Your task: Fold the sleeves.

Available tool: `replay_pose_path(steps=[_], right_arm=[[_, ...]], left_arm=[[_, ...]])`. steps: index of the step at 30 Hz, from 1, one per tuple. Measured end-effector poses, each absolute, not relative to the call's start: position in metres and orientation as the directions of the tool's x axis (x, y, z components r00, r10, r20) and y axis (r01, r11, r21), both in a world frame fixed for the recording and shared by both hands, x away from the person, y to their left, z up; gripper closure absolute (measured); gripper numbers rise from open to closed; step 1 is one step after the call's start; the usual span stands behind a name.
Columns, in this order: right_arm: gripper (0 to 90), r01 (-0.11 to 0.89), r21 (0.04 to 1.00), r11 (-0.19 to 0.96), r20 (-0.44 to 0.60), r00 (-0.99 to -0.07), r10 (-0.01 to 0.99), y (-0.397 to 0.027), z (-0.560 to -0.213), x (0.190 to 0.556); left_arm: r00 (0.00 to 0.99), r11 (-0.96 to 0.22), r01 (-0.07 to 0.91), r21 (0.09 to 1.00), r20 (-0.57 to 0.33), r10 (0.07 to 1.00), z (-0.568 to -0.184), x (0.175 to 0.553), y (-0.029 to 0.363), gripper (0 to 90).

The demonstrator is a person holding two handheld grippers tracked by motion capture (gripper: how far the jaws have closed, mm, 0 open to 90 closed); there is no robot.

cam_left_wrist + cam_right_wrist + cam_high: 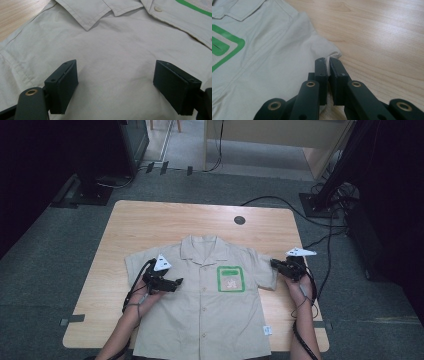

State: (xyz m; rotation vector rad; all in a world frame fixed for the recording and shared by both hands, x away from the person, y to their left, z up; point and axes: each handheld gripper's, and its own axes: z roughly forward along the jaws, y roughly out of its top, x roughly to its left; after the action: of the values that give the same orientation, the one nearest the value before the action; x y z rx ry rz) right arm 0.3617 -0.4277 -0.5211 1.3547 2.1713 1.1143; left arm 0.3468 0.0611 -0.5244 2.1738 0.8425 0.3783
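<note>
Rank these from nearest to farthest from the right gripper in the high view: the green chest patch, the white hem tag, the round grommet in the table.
From the right gripper at the sleeve edge:
1. Green chest patch, just to its left on the shirt.
2. Round grommet, up near the table's far edge.
3. White hem tag, down at the shirt's bottom corner.

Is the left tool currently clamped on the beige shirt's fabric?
No, the left tool hangs over the beige short-sleeved shirt, jaws wide apart.

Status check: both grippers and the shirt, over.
Left gripper open above shirt chest. Right gripper shut on sleeve edge. Shirt flat on table; nothing in the way.
</note>
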Motion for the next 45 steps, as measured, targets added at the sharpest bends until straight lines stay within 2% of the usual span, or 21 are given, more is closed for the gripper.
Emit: replay_pose_path(steps=[10, 31, 45], right_arm=[[85.2, 0.565, 0.803, 0.189, 0.136, -0.483, 0.865, -0.427, -0.511, 0.354], [85.1, 0.533, 0.825, 0.187, 0.132, -0.504, 0.853, -0.412, -0.496, 0.343], [84.0, 0.503, 0.826, 0.254, 0.082, -0.554, 0.828, -0.387, -0.486, 0.339]], left_arm=[[0.738, -0.494, 0.45, 0.744, 0.001, 0.674, -0.524, 0.347, 0.061, 19.9], [0.738, -0.493, 0.451, 0.744, 0.0, 0.675, -0.524, 0.347, 0.061, 20.0], [0.739, -0.493, 0.45, 0.744, 0.0, 0.674, -0.524, 0.347, 0.061, 19.9]])
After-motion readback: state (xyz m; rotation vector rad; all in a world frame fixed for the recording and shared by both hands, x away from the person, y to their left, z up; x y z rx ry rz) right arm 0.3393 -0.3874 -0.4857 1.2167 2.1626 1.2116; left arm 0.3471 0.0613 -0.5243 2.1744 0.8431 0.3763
